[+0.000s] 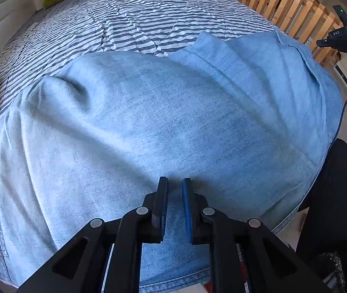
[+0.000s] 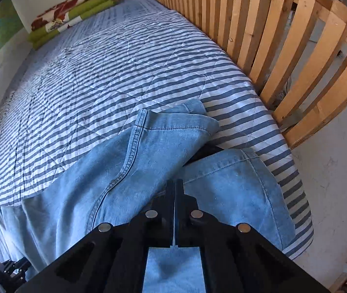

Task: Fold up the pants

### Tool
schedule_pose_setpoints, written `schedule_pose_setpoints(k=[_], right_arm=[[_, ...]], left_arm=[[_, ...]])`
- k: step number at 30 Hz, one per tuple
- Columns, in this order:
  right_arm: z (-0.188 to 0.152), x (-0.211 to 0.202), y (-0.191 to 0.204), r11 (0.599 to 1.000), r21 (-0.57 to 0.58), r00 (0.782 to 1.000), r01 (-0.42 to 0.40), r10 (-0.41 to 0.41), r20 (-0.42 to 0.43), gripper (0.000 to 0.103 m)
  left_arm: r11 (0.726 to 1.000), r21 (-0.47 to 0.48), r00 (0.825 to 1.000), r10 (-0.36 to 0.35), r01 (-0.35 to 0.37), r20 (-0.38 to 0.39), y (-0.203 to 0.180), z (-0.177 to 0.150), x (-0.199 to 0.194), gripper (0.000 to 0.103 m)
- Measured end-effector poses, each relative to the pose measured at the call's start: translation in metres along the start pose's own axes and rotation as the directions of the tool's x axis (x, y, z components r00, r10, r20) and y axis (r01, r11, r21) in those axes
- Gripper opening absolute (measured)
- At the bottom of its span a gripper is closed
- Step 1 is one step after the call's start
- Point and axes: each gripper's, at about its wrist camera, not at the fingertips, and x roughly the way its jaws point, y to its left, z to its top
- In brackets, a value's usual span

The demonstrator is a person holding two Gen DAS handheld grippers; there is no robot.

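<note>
A bedroom in a home is seen here; a bed is covered by a blue-and-white striped quilt (image 2: 114,73); a folded green floral blanket (image 2: 73,14) is stacked at its far end against a pale wall (image 2: 330,171); a slatted wooden frame (image 2: 283,48), possibly a bed base, is propped alongside; light-blue denim pants (image 1: 161,122) are spread over the quilt.

Left gripper (image 1: 175,183) points steeply down with fingers slightly parted; right gripper (image 2: 174,185) has fingers pressed together
</note>
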Motion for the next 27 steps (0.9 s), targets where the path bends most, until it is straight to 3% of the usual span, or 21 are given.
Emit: schedule_pose_setpoints(k=[2,4,5,6,11,17,19,21,23,27], right_arm=[[-0.002,-0.004,0.008,0.999,-0.03,1.0,-0.024,0.023,-0.008,0.006],[-0.001,0.0,0.034,0.993,-0.106,0.999,-0.048,0.044,-0.031,0.033],[0.001,0.004,0.048,0.988,-0.146,0.999,-0.045,0.041,-0.032,0.054],[0.005,0.009,0.066,0.981,-0.191,1.0,-0.018,0.013,-0.026,0.057],[0.029,0.062,0.113,0.963,-0.246,0.985,0.108,-0.137,-0.104,0.057],[0.024,0.113,0.103,0.939,-0.295,0.952,0.175,-0.238,-0.194,0.055],[0.018,0.108,0.093,0.944,-0.293,0.959,0.153,-0.214,-0.188,0.045],[0.015,0.099,0.078,0.96,-0.255,0.965,0.115,-0.168,-0.2,0.015],[0.013,0.083,0.06,0.982,-0.179,0.977,0.068,-0.101,-0.187,0.009],[-0.001,0.019,0.023,0.999,-0.032,0.999,-0.04,0.039,-0.027,0.009]], left_arm=[[1.0,0.005,1.0,0.004,-0.004,-0.001,-0.001,0.0,0.0,0.014],[1.0,0.003,1.0,0.006,-0.006,-0.002,-0.003,0.001,0.0,0.014],[1.0,0.003,1.0,0.005,-0.005,-0.002,-0.005,0.0,0.0,0.014],[1.0,0.004,1.0,0.004,-0.004,-0.001,-0.007,-0.001,-0.001,0.014],[1.0,-0.008,1.0,0.006,-0.006,-0.001,-0.007,-0.003,0.0,0.014],[1.0,-0.018,1.0,-0.002,0.002,-0.008,-0.002,0.001,0.004,0.014],[1.0,-0.013,1.0,-0.004,0.004,-0.008,-0.003,0.002,0.004,0.014],[1.0,-0.005,1.0,-0.006,0.006,-0.008,-0.003,0.002,0.005,0.014],[1.0,-0.003,1.0,-0.008,0.008,-0.007,-0.003,0.003,0.005,0.014],[1.0,0.002,1.0,-0.002,0.002,-0.005,-0.004,0.001,0.003,0.014]])
